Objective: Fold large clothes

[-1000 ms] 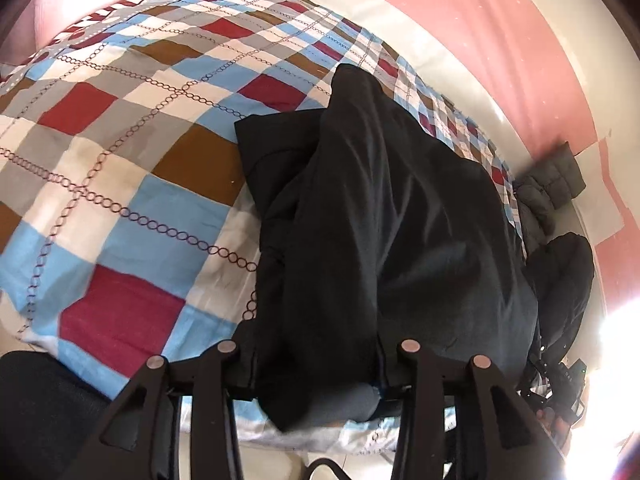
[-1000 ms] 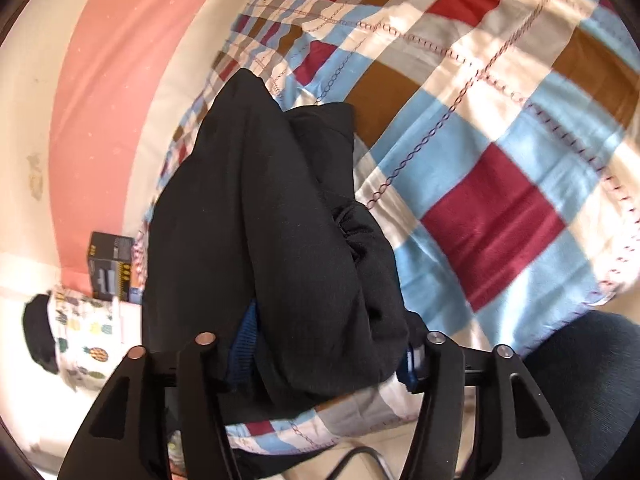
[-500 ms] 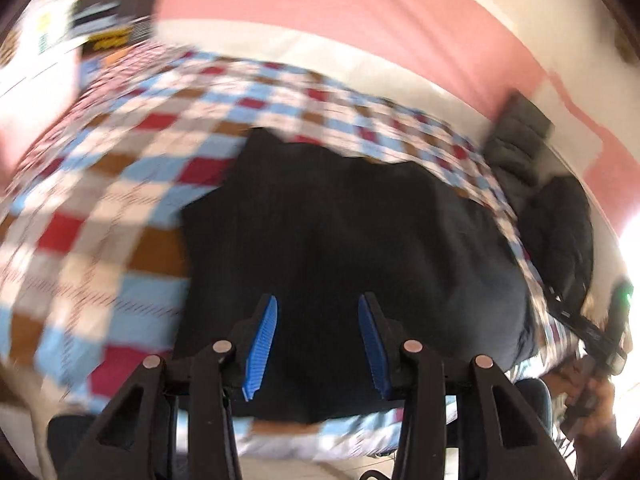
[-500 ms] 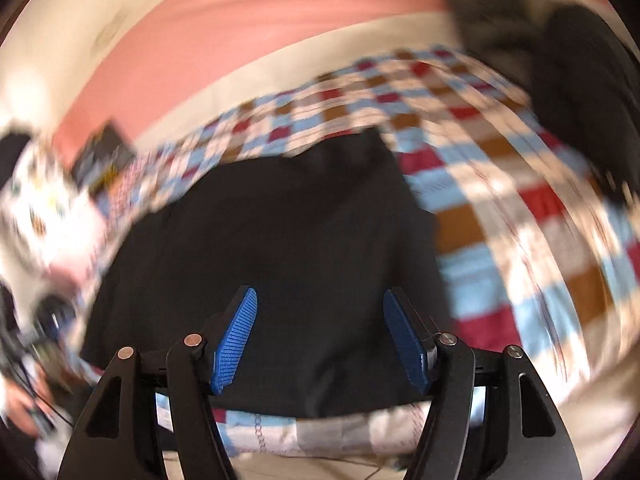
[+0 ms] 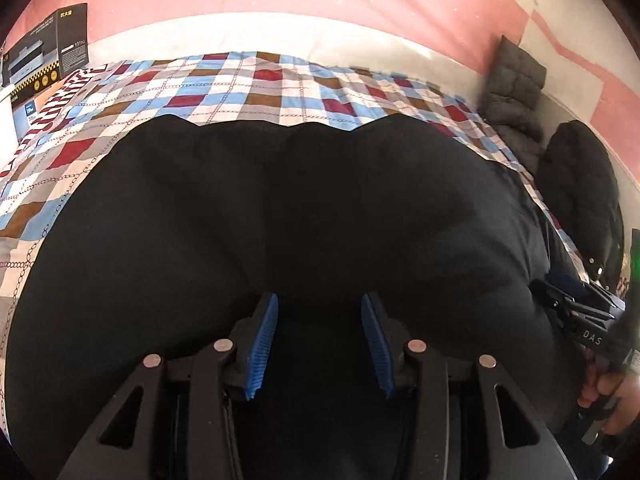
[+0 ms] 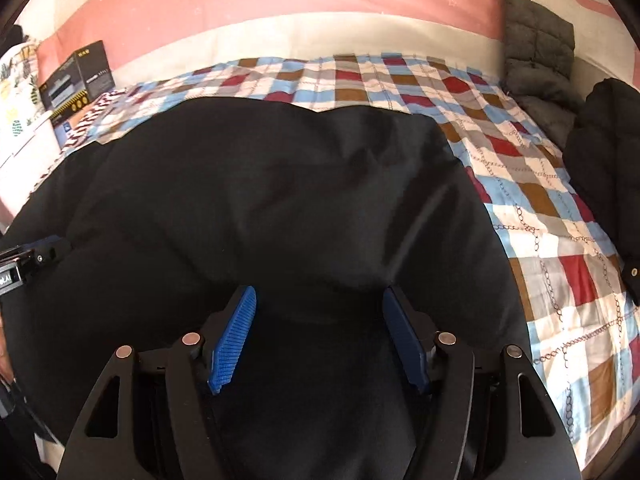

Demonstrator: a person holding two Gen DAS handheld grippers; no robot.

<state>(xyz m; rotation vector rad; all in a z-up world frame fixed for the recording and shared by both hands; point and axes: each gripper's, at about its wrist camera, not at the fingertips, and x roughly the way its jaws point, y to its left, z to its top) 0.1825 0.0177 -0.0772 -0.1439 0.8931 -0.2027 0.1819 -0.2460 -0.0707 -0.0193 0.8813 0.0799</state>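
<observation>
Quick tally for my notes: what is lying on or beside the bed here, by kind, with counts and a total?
Black garment spread on the bed: 1
Checked bedspread: 1
Grey quilted cushion: 1
Black puffy jacket: 1
Black printed box: 1
Total: 5

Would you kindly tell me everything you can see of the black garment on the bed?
The black garment is large, plain and dark, of smooth matte cloth with soft creases. It lies spread flat across the checked bedspread, its far edge wavy, its near part running past the frame's edge. No tongs grip it; the pads hang above it.
</observation>
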